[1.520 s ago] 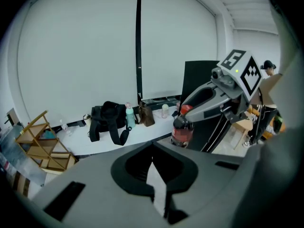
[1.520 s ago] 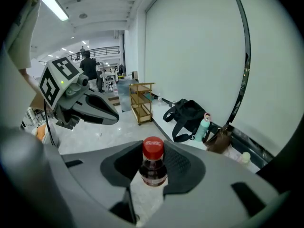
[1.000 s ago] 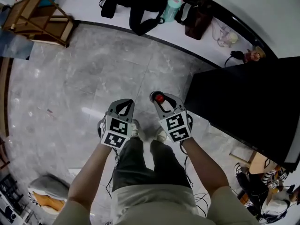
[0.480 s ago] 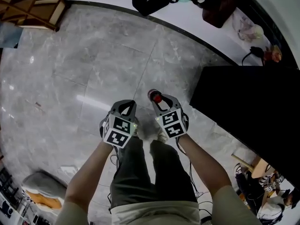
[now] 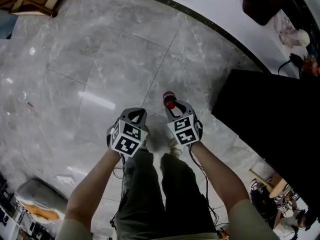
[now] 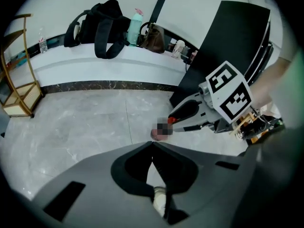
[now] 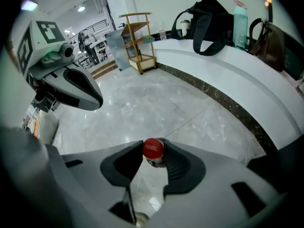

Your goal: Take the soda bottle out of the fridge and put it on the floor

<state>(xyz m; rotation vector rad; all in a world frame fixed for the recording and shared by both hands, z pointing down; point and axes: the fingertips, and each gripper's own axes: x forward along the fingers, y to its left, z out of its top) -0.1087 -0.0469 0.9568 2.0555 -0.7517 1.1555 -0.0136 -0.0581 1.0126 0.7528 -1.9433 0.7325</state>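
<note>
Right tool [image 7: 155,152]: jaws clamped on the neck of a red-capped soda bottle [image 7: 153,148], with the cap showing at the jaw tips. The bottle is held over the grey marble floor [image 5: 100,74].
Left tool [image 6: 152,144]: jaws together, nothing between them; it is just left of the right tool.
Black fridge [image 5: 270,114]: to the right tool's right, apart from it.

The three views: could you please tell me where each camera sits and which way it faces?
Head view: on the person's head, facing steeply down at the floor; forearms, legs, left gripper and right gripper show.
Left gripper view: on the left gripper, looking past its shut jaws; the right gripper shows.
Right gripper view: on the right gripper, looking past the clamped soda bottle.
Shared: both gripper views face the counter with the black bag.
</note>
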